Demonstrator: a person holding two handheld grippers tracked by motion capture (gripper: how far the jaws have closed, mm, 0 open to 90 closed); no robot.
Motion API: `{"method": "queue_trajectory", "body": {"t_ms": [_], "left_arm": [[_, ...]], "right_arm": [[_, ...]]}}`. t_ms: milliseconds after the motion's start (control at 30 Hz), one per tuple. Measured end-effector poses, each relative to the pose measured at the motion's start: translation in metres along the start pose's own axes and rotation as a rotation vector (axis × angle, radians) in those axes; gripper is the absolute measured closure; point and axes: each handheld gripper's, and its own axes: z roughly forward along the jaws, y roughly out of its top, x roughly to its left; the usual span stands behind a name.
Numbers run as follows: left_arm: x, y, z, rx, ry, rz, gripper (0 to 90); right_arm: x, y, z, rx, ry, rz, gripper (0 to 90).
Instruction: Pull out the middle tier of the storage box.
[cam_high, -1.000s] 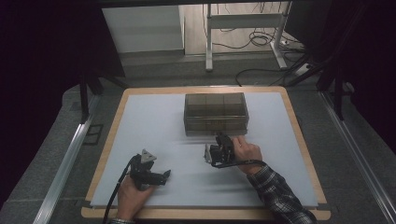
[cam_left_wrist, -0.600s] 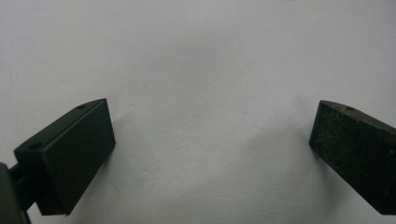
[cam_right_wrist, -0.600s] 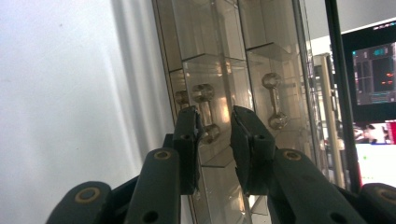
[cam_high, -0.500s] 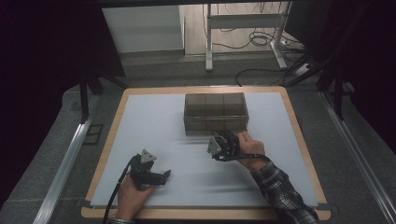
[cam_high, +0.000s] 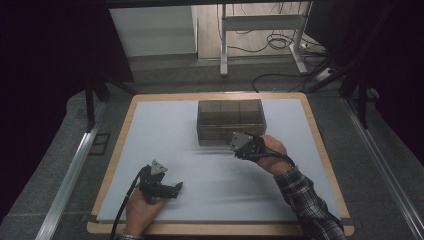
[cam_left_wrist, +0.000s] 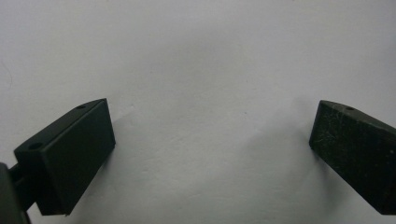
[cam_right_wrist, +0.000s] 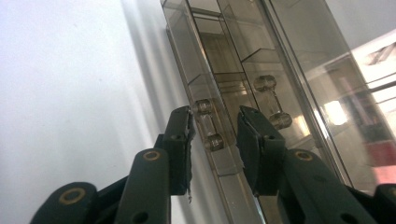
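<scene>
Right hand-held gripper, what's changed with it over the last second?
The right hand-held gripper moved forward to the front of the clear drawer box; its jaws now stand open on either side of a drawer handle, not yet closed. The left hand-held gripper and the box stayed put.

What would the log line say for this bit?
right gripper: open, jaws either side of lower drawer handle | drawer box: on white mat | left gripper: open, holding nothing

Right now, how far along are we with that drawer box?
Done: the right gripper has reached the smoked drawer box. In hand: its open fingers straddle a clear drawer handle, not yet clamped. Left: closing and pulling. The left gripper waits open over the table.
</scene>
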Motion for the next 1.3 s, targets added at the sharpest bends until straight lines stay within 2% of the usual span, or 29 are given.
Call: {"method": "queue_trajectory", "body": {"t_ms": [267,333,367,500,567,667,800,833,1133,1267,1300], "left_arm": [[0.0,0.0,0.0,0.0,0.0,-0.003,0.0],[0.0,0.0,0.0,0.0,0.0,-0.003,0.0],[0.0,0.0,0.0,0.0,0.0,-0.003,0.0],[0.0,0.0,0.0,0.0,0.0,-0.003,0.0],[0.0,0.0,0.0,0.0,0.0,-0.003,0.0],[0.0,0.0,0.0,0.0,-0.001,-0.003,0.0],[0.0,0.0,0.0,0.0,0.0,-0.003,0.0],[0.0,0.0,0.0,0.0,0.0,-0.003,0.0],[0.0,0.0,0.0,0.0,0.0,-0.003,0.0],[0.0,0.0,0.0,0.0,0.0,-0.003,0.0],[0.0,0.0,0.0,0.0,0.0,-0.003,0.0]], "right_arm": [[-0.026,-0.008,-0.004,-0.005,0.109,0.056,64.4],[-0.033,-0.011,-0.004,-0.019,0.151,0.074,64.4],[-0.04,-0.015,-0.005,-0.03,0.19,0.094,64.0],[-0.048,-0.021,-0.005,-0.035,0.227,0.104,64.0],[-0.052,-0.025,-0.003,-0.03,0.251,0.102,64.0],[-0.057,-0.03,0.001,-0.01,0.283,0.071,65.2],[-0.061,-0.035,0.004,-0.006,0.303,0.068,67.2],[-0.062,-0.038,0.006,0.001,0.321,0.069,68.3],[-0.07,-0.046,0.013,0.011,0.362,0.062,75.2],[-0.072,-0.047,0.018,0.043,0.373,0.025,77.4],[-0.074,-0.047,0.018,0.04,0.382,0.02,80.4]]}}
